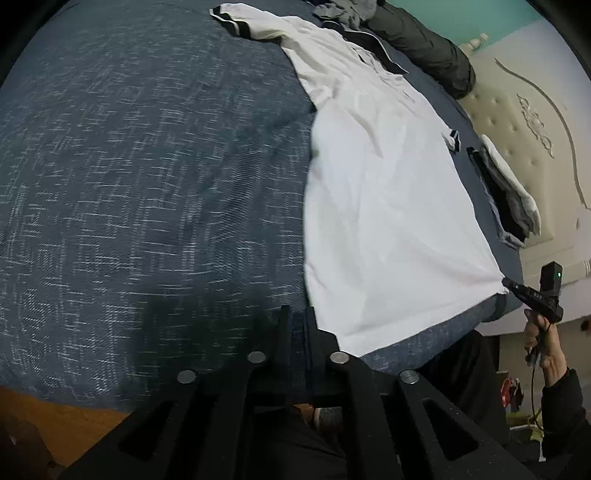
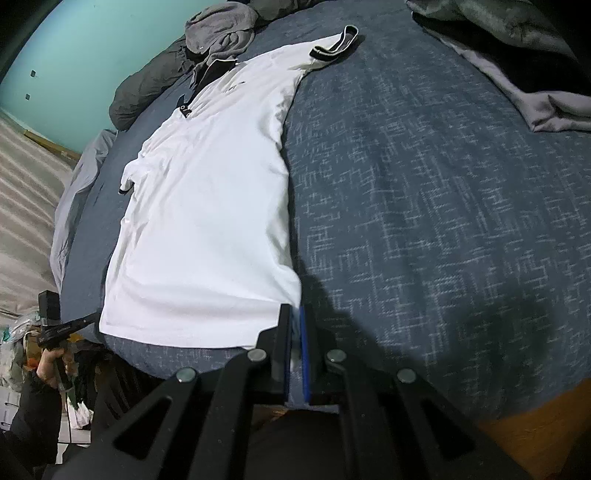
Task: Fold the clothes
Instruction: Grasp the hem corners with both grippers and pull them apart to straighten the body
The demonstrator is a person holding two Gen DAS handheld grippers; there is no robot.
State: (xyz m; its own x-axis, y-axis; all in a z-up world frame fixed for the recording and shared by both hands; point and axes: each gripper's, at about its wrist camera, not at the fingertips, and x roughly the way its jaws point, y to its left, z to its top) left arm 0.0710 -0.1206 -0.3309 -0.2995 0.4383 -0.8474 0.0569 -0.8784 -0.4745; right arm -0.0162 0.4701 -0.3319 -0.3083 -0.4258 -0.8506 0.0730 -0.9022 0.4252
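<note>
1. The left wrist view alone shows a padded cream headboard; the white shirt lies flat on the speckled blue bedspread.
2. The right gripper pinches the hem corner; the left gripper clamps the other corner.

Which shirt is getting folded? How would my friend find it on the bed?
Look at the big blue speckled bedspread. Spread flat on it lies a white shirt, its bottom corners pinched by the left claw and right claw. It is the only white, laid-out garment, with black sleeve bands; the grey clothes pile near its collar is crumpled.
</note>
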